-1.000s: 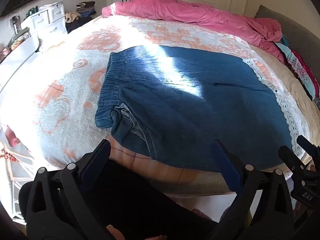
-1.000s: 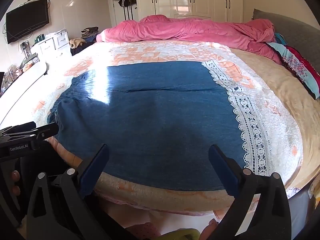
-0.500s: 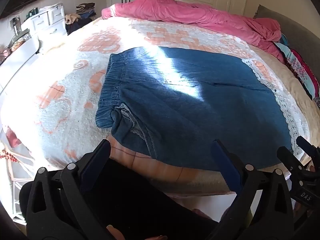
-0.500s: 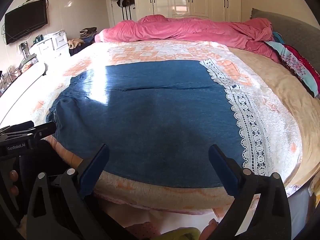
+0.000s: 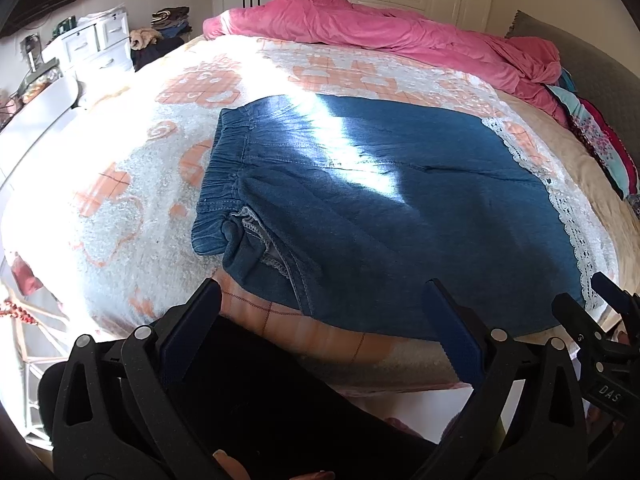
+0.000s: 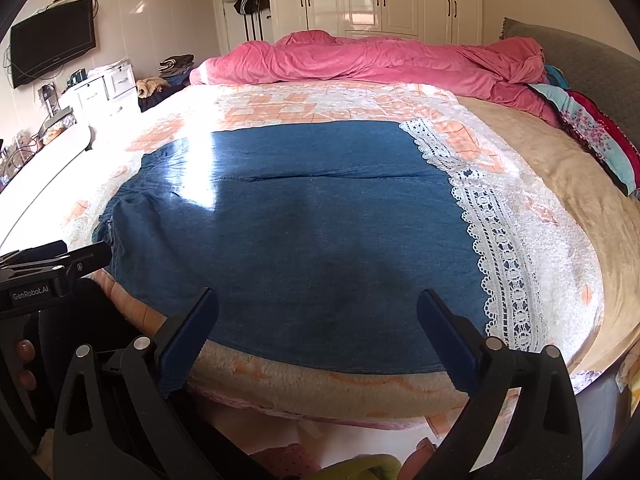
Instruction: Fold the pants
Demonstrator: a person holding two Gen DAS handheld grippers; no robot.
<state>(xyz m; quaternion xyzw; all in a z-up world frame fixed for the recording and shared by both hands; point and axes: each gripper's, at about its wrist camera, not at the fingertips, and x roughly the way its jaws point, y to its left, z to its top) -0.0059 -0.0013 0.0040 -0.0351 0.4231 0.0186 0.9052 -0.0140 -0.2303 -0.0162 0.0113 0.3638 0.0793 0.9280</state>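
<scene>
Blue denim pants [image 5: 360,216] [image 6: 304,232] lie flat across the bed, elastic waistband at the left, white lace hems [image 6: 496,248] at the right. One waist corner is turned over near the front edge, showing its inner seam. My left gripper [image 5: 320,312] hovers open just short of the bed's front edge, near the waist end, holding nothing. My right gripper [image 6: 318,320] is open too, over the pants' near edge toward the leg end, nothing between its fingers. Each gripper shows at the side of the other's view.
The bed carries a white and orange patterned blanket [image 5: 120,184]. A pink duvet [image 6: 380,60] is heaped along the far side, colourful cloth [image 6: 588,136] at the right. White drawers [image 5: 92,48] and a wall TV [image 6: 52,52] stand left. A person's dark clothing [image 5: 260,400] fills the foreground.
Both views have shifted slightly, the bed sitting a little lower in frame. The pants have not moved and both grippers remain open.
</scene>
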